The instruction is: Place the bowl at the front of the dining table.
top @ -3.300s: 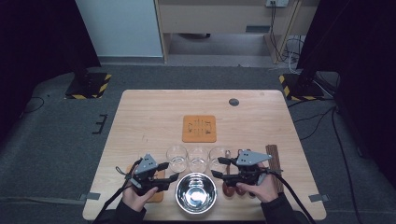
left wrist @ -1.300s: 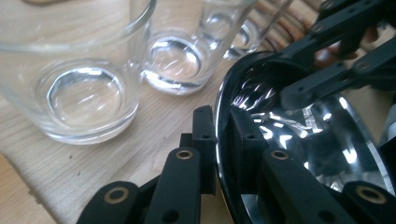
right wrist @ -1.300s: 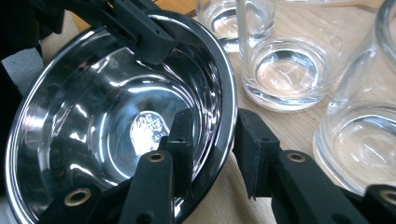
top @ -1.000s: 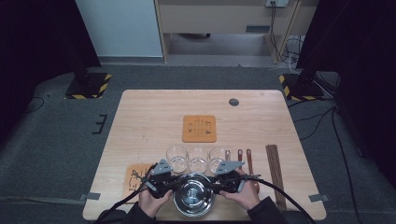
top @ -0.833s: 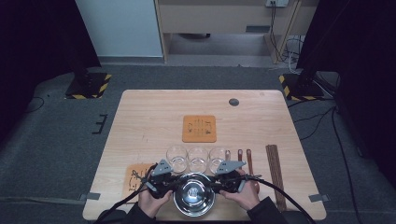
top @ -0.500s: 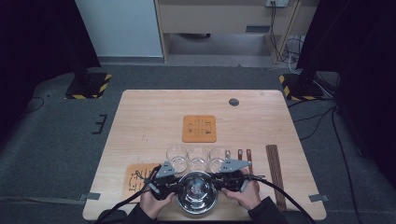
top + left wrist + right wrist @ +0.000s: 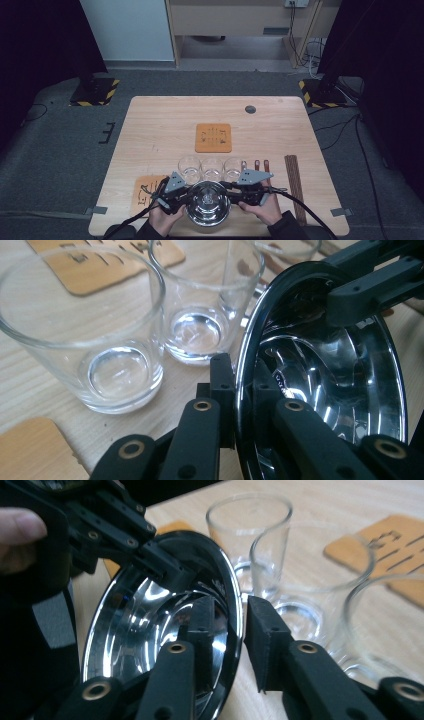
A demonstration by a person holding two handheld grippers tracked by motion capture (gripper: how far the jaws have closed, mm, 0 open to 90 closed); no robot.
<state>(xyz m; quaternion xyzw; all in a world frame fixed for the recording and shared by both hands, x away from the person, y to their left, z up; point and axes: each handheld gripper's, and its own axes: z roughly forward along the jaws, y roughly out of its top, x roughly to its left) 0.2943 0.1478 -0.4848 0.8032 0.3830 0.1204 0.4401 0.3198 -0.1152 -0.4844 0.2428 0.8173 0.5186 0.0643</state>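
Observation:
A shiny steel bowl (image 7: 207,204) sits at the near edge of the wooden table (image 7: 165,125), between my two grippers. My left gripper (image 7: 187,196) is shut on the bowl's left rim; in the left gripper view (image 7: 241,377) its pads pinch the rim of the bowl (image 7: 325,380). My right gripper (image 7: 231,192) straddles the opposite rim. Its jaws have just been opening: in the right gripper view (image 7: 230,612) the bowl (image 7: 145,620) has its rim between them, with a gap at the outer pad.
Three empty glasses (image 7: 211,169) stand in a row just behind the bowl. A wooden coaster (image 7: 213,137) lies mid-table, another (image 7: 146,189) beside my left hand. Spoons (image 7: 256,164) and dark chopsticks (image 7: 295,182) lie at the right. A small black disc (image 7: 250,109) is near the far edge.
Since three seconds ago both grippers have come in from the sides onto the bowl's rim. Over the last second the hands and the bowl have barely shifted.

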